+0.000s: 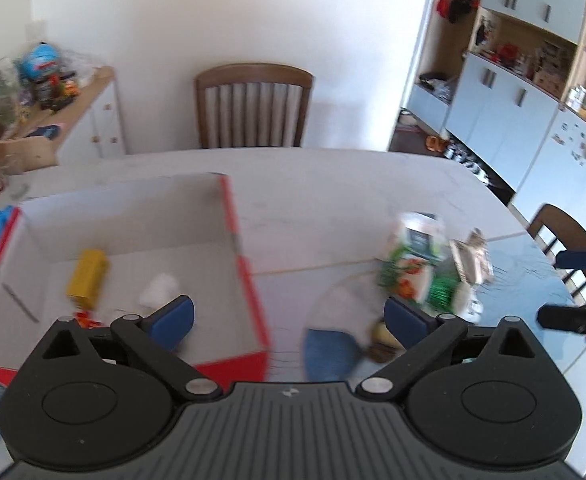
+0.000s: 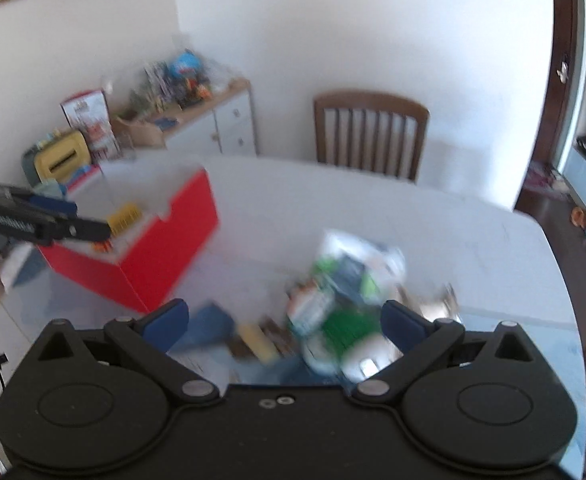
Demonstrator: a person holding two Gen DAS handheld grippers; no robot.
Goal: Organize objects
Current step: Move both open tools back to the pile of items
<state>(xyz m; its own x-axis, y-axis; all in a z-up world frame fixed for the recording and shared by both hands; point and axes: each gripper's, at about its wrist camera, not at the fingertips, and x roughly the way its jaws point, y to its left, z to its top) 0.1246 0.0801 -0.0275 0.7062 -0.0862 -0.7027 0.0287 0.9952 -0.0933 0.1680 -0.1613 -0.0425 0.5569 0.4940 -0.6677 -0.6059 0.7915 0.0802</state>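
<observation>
A big white table [image 1: 333,184] fills both views. On its left part sits a red box [image 1: 249,280] with white inside, open at the top. A yellow block [image 1: 87,278] and a small white thing [image 1: 157,288] already lie in it.

To the right of the box is a blurry pile of packs [image 2: 345,292], green and white, still out on the table. A shiny wrapper [image 1: 473,260] sits at its right side, and a blue cloth [image 2: 209,326] and a tan thing [image 2: 257,340] lie at its near left edge.

The right gripper [image 2: 285,320] is nearest the pile. The pile lies just ahead of its fingers and a bit to the right. It looks taller than wide, leaning away, but the blur makes that hard to tell.

The left gripper [image 1: 289,318] hangs over the box's right wall, with the pile off to its right.

Both grippers are spread wide apart and hold nothing.
</observation>
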